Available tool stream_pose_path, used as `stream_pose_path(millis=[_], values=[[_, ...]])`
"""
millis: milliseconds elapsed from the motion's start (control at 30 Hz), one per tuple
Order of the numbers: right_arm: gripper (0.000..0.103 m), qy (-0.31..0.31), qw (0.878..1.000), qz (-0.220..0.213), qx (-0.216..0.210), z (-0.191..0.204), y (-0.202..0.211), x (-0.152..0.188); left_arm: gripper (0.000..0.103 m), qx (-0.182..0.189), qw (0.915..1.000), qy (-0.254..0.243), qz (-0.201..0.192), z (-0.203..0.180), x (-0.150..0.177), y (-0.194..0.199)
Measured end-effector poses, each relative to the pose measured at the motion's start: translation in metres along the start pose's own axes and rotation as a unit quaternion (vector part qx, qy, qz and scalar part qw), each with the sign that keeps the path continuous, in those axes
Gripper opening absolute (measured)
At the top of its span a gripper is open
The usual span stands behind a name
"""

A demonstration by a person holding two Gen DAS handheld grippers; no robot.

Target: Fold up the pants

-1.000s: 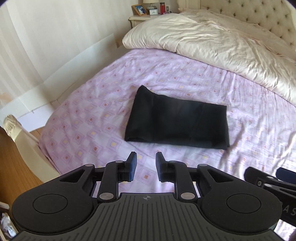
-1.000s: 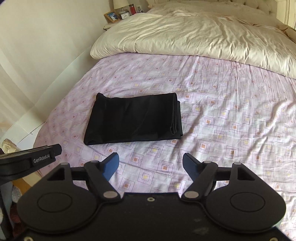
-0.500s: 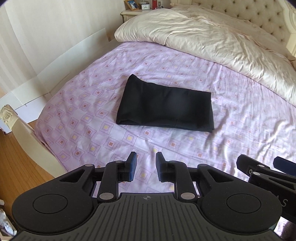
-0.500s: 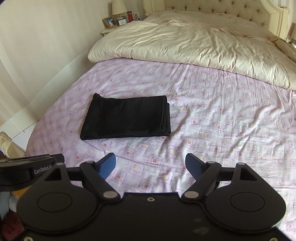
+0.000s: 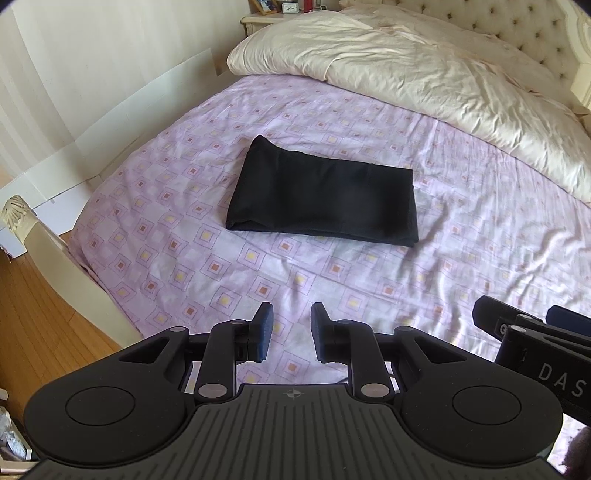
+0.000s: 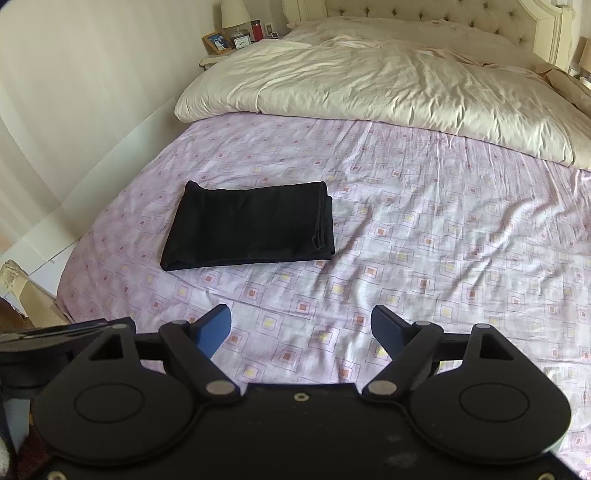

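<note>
The black pants (image 5: 321, 199) lie folded into a flat rectangle on the pink patterned sheet (image 5: 207, 266), near the bed's left side. The right wrist view shows the same pants (image 6: 247, 229) left of centre, their layered edges on the right end. My left gripper (image 5: 291, 314) hovers over the sheet well short of the pants, its pads a narrow gap apart with nothing between them. My right gripper (image 6: 301, 317) is wide open and empty, also back from the pants. Part of the right gripper (image 5: 517, 332) shows at the left view's right edge.
A crumpled cream duvet (image 6: 369, 85) covers the head half of the bed, below a tufted headboard (image 6: 424, 14). A nightstand (image 6: 229, 44) holds a photo frame, clock and lamp. At left are the wall, a carved bedpost (image 5: 18, 218) and wooden floor (image 5: 44, 314).
Both grippers have drawn back from the pants, which now look smaller and farther away. The right jaws spread a little wider. The pants have not moved.
</note>
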State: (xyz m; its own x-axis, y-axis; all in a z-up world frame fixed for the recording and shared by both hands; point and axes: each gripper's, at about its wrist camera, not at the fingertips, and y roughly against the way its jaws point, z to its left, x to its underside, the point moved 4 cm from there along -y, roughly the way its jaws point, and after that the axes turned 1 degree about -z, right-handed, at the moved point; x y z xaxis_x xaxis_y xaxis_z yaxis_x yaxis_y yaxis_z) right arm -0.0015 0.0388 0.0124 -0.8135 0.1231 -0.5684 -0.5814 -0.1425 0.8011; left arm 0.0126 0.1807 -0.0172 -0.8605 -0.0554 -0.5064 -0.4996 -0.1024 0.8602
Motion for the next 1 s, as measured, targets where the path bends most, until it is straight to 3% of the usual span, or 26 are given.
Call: stream_pose_path(millis=[1000], values=[[0.087, -0.011, 1.000, 0.000, -0.012, -0.018, 0.012, 0.008, 0.022, -0.006, 1.0000, 0.001, -0.004, -0.023, 0.011, 0.014]])
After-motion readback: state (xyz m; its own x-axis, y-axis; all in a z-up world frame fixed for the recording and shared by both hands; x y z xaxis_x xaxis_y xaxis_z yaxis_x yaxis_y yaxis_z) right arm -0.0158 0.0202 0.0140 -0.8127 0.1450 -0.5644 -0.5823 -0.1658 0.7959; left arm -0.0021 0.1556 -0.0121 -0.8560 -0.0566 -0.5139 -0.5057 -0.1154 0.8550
